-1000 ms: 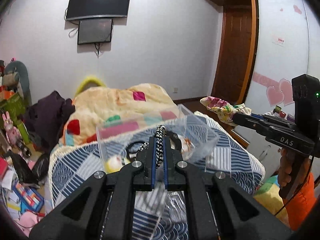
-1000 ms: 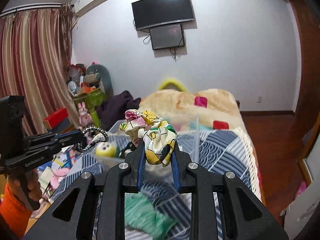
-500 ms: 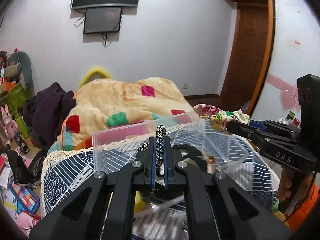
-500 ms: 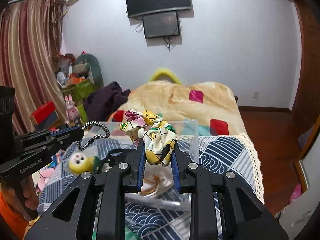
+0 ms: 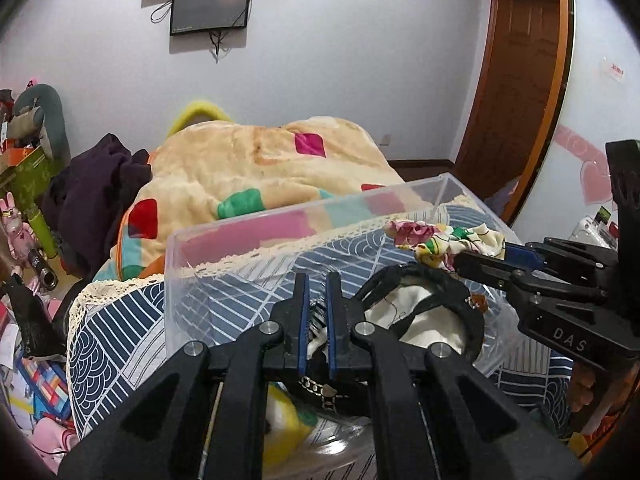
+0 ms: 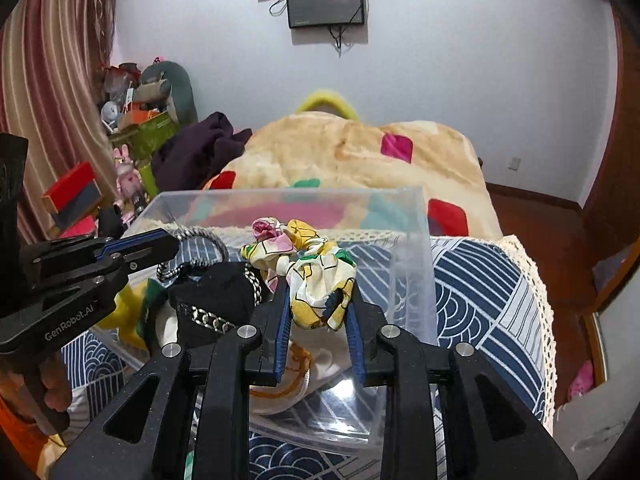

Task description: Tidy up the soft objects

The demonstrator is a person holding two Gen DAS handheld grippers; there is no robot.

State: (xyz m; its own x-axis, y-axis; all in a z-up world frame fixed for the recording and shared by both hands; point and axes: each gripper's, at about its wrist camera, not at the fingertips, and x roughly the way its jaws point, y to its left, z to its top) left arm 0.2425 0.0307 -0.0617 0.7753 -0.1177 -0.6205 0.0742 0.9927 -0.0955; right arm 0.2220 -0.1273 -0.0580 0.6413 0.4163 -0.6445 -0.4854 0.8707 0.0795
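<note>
From each wrist we look forward along our own fingers, close above the clear box (image 5: 280,220) on the bed (image 6: 492,280), facing the television wall (image 6: 460,72), and both views share that box, bed and wall.

— How are your grippers sitting?
— I'm holding my left gripper (image 5: 316,280) low, fingers nearly together, pinching a black-and-white cord (image 6: 208,236).
— And the other?
— I'm gripping a floral scrunchie (image 6: 308,268) in my right gripper (image 6: 318,292), both pointing forward, side by side, my hands wrapping the handles.
</note>
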